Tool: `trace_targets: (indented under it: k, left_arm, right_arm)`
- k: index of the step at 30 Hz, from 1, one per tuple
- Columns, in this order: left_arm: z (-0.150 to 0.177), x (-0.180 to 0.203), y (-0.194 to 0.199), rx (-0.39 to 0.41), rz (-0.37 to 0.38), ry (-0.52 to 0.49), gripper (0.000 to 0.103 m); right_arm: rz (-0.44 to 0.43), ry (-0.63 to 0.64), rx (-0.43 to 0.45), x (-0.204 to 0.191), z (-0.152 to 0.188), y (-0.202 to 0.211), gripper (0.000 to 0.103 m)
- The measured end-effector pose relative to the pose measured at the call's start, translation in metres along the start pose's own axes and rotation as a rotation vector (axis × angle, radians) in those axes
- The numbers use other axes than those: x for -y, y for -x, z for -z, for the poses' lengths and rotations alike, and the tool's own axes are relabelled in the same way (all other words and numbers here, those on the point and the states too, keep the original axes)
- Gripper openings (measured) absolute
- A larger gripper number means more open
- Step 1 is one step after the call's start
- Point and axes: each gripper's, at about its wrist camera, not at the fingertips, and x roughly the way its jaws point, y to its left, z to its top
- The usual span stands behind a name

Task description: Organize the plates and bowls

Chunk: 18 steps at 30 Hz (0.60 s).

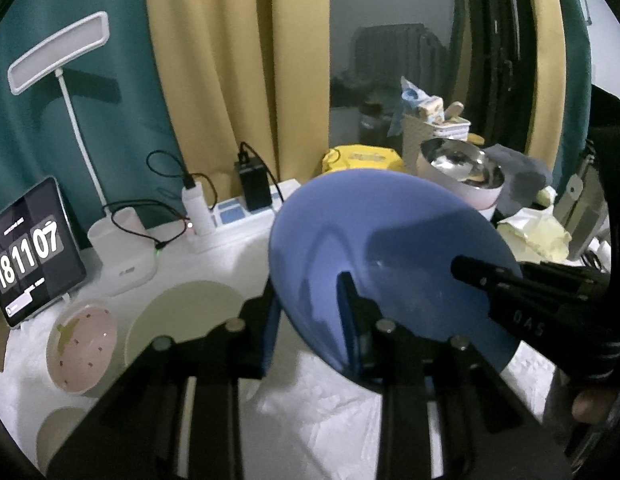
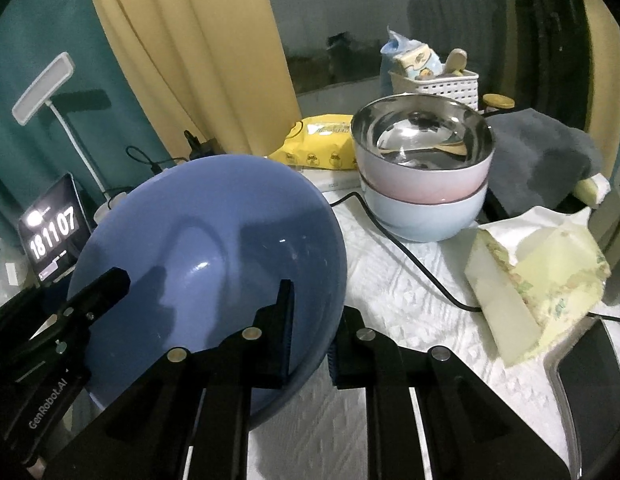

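A large blue bowl [image 1: 369, 248] hangs tilted above the white table cloth, gripped from both sides. My left gripper [image 1: 310, 296] is shut on its near rim, one finger inside and one outside. My right gripper [image 2: 315, 304] is shut on the blue bowl [image 2: 214, 248] at its right rim; in the left wrist view it reaches in from the right [image 1: 493, 280]. A pink strawberry bowl [image 1: 82, 344] and a cream plate [image 1: 182, 316] sit at lower left. A steel-lined pink bowl [image 2: 423, 148] is stacked in a pale blue bowl [image 2: 425, 216] behind.
A tablet clock [image 1: 30, 256], a white lamp [image 1: 58, 52] and a power strip with chargers [image 1: 246, 208] line the back left. A yellow pack [image 2: 317, 140], a grey cloth [image 2: 541, 156], a tissue pack [image 2: 537, 276] and a black cable [image 2: 409, 256] lie on the right.
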Motion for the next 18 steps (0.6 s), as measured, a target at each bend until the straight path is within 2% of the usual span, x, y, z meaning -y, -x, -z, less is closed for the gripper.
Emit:
trace_targets:
  k: [18]
  left_arm:
    - [0.016, 0.004, 0.053, 0.026, 0.010, 0.013, 0.028]
  right_arm:
    - [0.000, 0.007, 0.038, -0.011, 0.018, 0.049, 0.015]
